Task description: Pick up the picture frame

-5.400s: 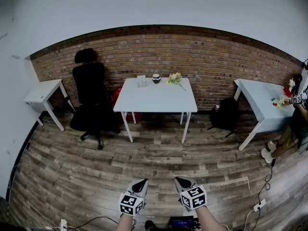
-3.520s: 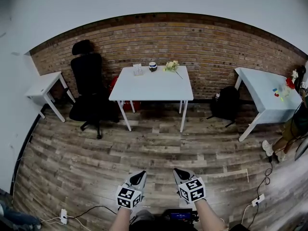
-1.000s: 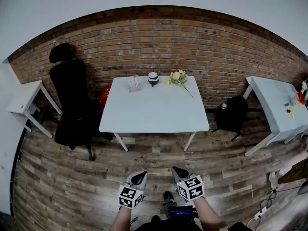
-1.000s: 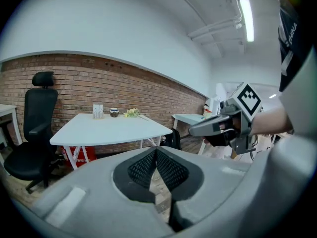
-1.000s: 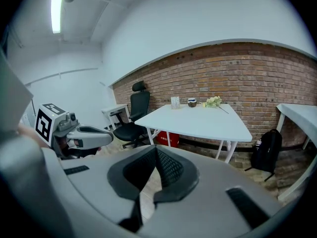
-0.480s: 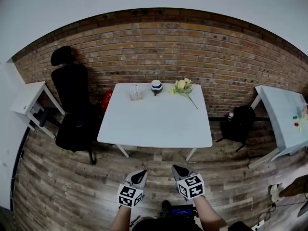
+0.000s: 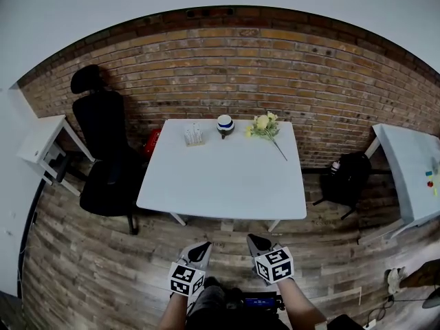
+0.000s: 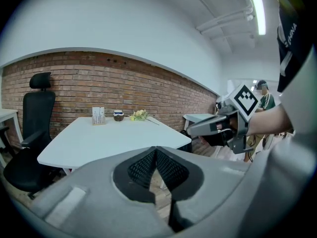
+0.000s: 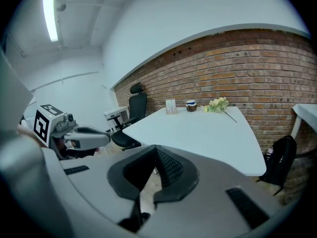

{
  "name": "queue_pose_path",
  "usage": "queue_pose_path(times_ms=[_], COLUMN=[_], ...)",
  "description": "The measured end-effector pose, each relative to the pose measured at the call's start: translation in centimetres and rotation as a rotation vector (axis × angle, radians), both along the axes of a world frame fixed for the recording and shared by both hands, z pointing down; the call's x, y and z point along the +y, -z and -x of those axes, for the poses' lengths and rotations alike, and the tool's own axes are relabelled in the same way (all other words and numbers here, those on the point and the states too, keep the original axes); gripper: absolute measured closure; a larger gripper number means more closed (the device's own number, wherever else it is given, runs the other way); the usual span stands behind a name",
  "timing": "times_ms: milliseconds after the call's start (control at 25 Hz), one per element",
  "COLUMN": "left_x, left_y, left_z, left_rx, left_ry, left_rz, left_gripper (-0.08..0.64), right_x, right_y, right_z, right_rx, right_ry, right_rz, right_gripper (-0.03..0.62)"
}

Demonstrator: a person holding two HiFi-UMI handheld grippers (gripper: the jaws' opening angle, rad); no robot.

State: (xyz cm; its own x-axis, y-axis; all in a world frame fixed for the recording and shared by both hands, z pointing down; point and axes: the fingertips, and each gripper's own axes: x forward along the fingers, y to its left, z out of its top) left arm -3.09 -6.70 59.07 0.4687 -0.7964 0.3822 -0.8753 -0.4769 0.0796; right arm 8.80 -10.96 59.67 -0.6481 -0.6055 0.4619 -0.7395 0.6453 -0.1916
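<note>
White table point(image 7: 227, 177), picture frame point(image 7: 194, 135) at its far edge; we hold left gripper point(image 7: 201, 248) and right gripper point(image 7: 256, 241) before it, jaws together, empty.

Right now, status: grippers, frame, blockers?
Both shut, empty: left gripper, right gripper, short of the table. Upright picture frame at far edge, untouched. Black chair off to left; nothing seen blocking.

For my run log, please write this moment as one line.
phase: before grasp | left hand-held gripper: shut, empty | right hand-held gripper: shut, empty | picture frame: upright, far edge of white table, untouched
</note>
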Motion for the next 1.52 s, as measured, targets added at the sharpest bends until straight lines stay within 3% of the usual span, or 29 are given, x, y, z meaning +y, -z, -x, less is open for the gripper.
queue_pose_path(times_ms=[360,1200,1520], left_x=[-4.5,-25.0,-28.9], left_y=[-1.8,0.1,-0.2], left_z=[2.5,11.1,12.3], left_rx=[0.009,0.048,0.058], left_ry=[0.006,-0.101,-0.126], left_rz=[0.019,-0.001,0.004], left_gripper=[0.548,0.548,0.548], right_x=[-4.6,-23.7,-26.8], right_y=[-1.4,1.0,0.7], right_z=[2.4,11.8,13.3], right_rx=[0.018,0.071,0.079], right_ry=[0.009,-0.054,-0.076], right_rz=[0.016,-0.021,-0.011], right_gripper=[0.583,0.583,0.583])
